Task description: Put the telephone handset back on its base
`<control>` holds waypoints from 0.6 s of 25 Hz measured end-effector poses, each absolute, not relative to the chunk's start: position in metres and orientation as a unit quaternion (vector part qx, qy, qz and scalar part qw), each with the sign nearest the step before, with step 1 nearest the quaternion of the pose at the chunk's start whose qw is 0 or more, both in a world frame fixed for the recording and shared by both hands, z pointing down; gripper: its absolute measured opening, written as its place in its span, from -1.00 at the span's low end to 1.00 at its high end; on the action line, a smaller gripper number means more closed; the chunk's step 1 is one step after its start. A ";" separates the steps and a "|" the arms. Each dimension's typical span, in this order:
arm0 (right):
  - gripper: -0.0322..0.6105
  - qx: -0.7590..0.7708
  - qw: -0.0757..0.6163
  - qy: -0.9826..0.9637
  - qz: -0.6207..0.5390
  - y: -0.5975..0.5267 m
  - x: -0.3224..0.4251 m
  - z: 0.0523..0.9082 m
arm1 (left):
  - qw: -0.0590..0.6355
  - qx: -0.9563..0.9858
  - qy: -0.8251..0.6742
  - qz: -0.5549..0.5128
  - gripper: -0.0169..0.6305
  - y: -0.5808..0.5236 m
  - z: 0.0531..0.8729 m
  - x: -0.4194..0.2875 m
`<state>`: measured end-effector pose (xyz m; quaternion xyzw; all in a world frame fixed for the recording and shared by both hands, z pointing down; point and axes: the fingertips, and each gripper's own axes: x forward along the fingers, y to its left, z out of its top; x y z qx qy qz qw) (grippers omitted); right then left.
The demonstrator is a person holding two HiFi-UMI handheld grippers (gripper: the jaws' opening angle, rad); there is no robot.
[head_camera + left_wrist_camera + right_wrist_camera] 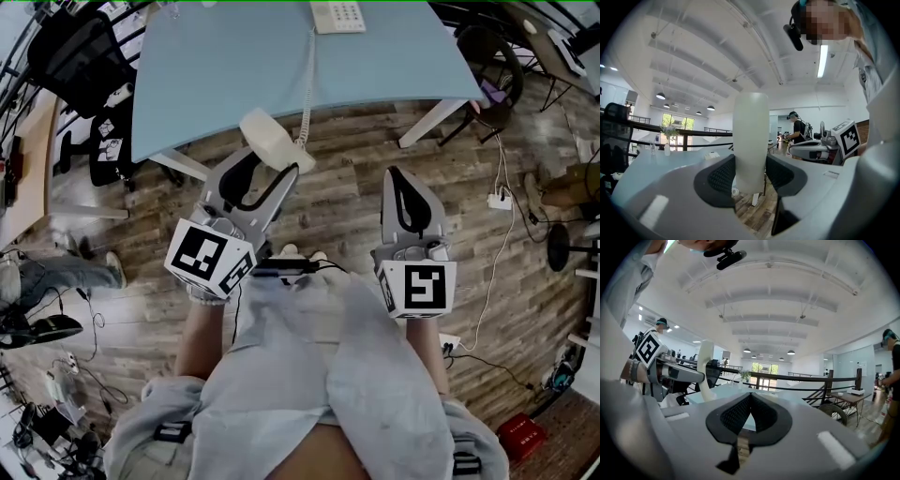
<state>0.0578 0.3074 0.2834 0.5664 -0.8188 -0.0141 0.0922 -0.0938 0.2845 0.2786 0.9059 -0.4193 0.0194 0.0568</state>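
The white telephone handset (274, 141) is clamped in my left gripper (272, 167), held over the floor just short of the blue table's near edge. Seen from the left gripper view, the handset (750, 140) stands upright between the black pads. Its coiled cord (307, 89) runs up across the table to the white telephone base (337, 16) at the far edge. To the right my right gripper (401, 186) hangs over the floor, jaws shut with nothing between them. The right gripper view shows its pads (751, 414) meeting, with the handset (705, 370) off to the left.
The light blue table (225, 66) has white legs (433, 122). Black office chairs (80, 56) stand at its left, another chair (492, 70) at its right. Cables and a power strip (499, 200) lie on the wood floor at right. The person's legs fill the lower part of the head view.
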 end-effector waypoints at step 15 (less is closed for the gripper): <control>-0.88 0.571 0.084 -0.816 -0.023 0.294 0.076 0.288 | 0.047 0.905 -0.422 0.011 -0.31 0.272 0.277 -0.074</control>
